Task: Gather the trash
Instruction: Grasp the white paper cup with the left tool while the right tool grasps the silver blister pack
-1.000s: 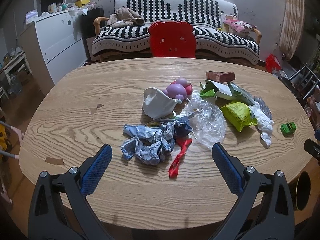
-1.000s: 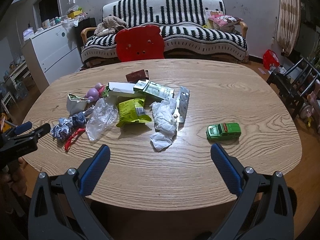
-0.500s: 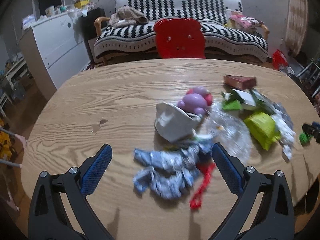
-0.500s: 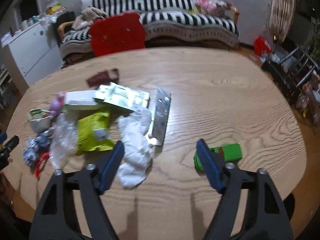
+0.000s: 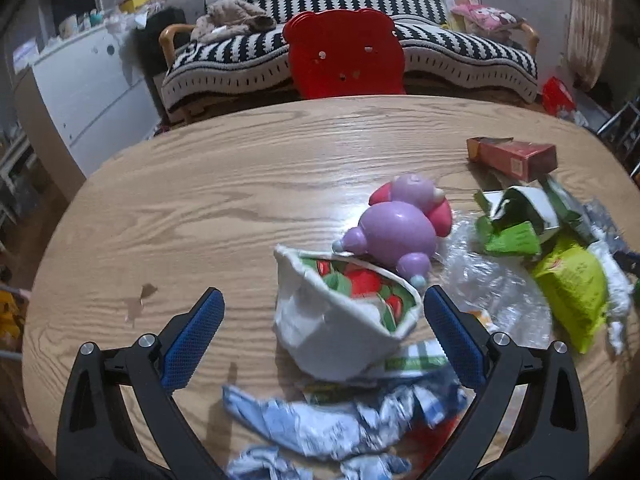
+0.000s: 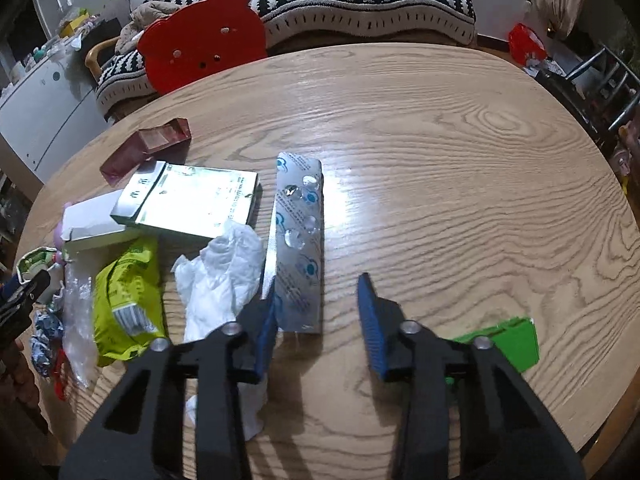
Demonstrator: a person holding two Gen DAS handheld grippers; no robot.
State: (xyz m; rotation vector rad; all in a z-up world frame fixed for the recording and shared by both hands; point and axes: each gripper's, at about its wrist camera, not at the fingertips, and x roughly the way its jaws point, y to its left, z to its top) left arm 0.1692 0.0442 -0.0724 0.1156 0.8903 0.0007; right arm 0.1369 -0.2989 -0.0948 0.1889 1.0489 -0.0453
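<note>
Trash lies on the wooden table (image 5: 200, 208). In the left wrist view my left gripper (image 5: 323, 320) is open, its jaws either side of a white paper cup (image 5: 332, 332) lying on its side. Crumpled blue-white paper (image 5: 328, 428) lies below it, clear plastic (image 5: 496, 292) and a yellow-green packet (image 5: 576, 292) to the right. In the right wrist view my right gripper (image 6: 318, 308) is open over the near end of a silver blister pack (image 6: 298, 240). A white tissue (image 6: 220, 280) lies by the left finger (image 6: 266, 328).
A purple toy (image 5: 400, 228) and a brown box (image 5: 516, 156) lie behind the cup. A green toy car (image 6: 508, 344) sits by the right gripper. A green carton (image 6: 192, 200) lies further left. A red chair (image 5: 344, 56) and a striped sofa (image 5: 440, 8) stand beyond the table.
Both grippers have moved forward and down over the table. The left now frames the paper cup. The right has narrowed its opening and reached the blister pack.
</note>
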